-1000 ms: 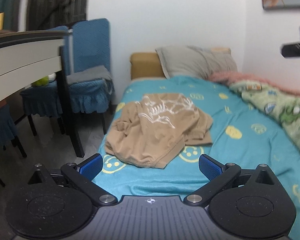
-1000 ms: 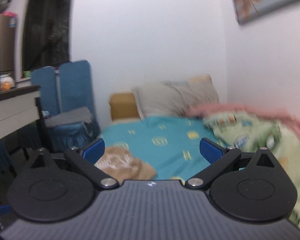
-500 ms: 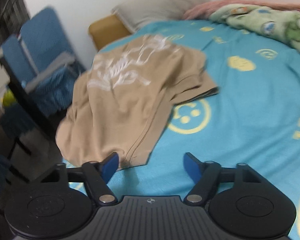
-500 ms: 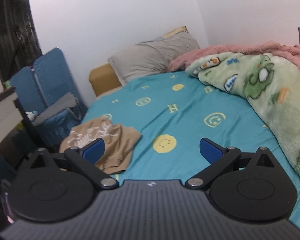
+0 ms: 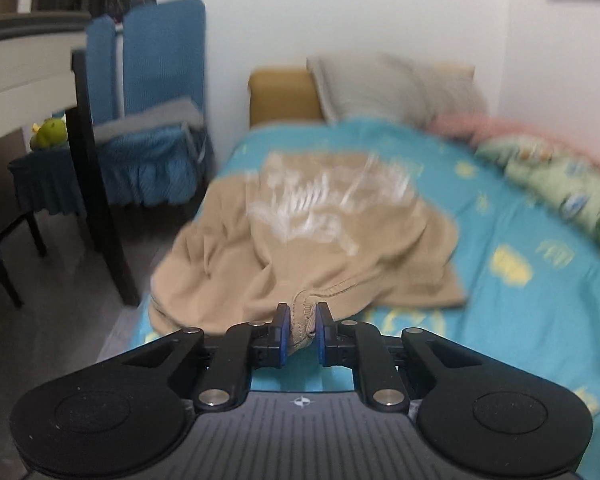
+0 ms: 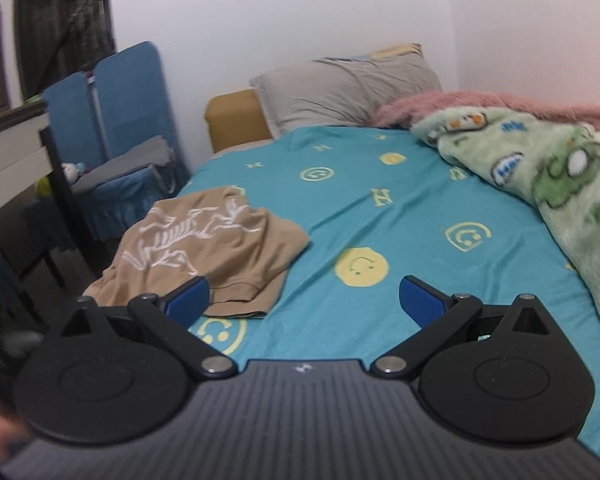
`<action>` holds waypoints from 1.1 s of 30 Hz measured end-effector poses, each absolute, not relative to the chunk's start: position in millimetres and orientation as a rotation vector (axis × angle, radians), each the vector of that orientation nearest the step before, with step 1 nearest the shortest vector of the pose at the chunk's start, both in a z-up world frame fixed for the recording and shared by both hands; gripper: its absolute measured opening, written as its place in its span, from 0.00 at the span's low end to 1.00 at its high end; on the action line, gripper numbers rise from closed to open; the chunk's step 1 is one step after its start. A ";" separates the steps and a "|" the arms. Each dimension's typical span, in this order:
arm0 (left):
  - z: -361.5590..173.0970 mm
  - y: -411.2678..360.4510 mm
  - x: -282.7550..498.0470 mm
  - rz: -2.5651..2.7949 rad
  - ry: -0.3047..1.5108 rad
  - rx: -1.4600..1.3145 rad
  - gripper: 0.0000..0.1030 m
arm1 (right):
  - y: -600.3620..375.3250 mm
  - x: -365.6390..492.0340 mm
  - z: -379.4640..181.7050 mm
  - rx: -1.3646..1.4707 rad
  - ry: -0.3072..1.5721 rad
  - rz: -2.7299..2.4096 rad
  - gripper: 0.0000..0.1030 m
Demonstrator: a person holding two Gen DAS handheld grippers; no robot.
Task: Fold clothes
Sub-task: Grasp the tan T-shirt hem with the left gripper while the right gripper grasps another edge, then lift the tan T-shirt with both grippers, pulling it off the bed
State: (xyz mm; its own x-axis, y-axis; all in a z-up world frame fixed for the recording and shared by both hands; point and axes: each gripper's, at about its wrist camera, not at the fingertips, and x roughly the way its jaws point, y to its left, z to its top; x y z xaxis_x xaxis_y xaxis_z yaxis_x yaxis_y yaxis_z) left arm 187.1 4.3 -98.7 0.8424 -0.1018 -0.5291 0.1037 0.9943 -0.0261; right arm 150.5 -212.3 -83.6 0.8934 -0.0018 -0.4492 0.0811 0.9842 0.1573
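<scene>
A tan T-shirt (image 5: 300,248) with a white print lies crumpled on the near left part of a bed with a turquoise sheet (image 5: 520,312). My left gripper (image 5: 301,322) is shut on the shirt's near hem, a bunch of ribbed fabric pinched between its blue pads. In the right wrist view the same tan T-shirt (image 6: 208,248) lies ahead to the left. My right gripper (image 6: 305,300) hangs open above the sheet (image 6: 380,208), just right of the shirt's near corner, with nothing between its fingers.
A grey pillow (image 6: 348,92) and a mustard headboard cushion (image 6: 236,120) sit at the bed's far end. A green patterned blanket (image 6: 540,184) and a pink one (image 6: 480,100) cover the right side. Blue chairs (image 5: 152,120) and a desk with a dark leg (image 5: 96,184) stand left.
My left gripper came down to the shirt's near hem and shut on it. My right gripper tilted down toward the bed and moved closer to the shirt, staying open.
</scene>
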 end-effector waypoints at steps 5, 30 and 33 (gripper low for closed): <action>-49.0 14.1 133.6 -0.178 0.428 -0.080 0.13 | -201.3 141.6 -83.5 0.145 0.438 -0.030 1.00; -26.0 54.4 90.7 -0.237 0.349 -0.219 0.13 | -157.0 220.1 -149.3 0.289 0.595 -0.031 0.99; -27.7 57.1 94.9 -0.235 0.342 -0.233 0.13 | -171.2 226.0 -161.4 0.341 0.629 -0.057 0.99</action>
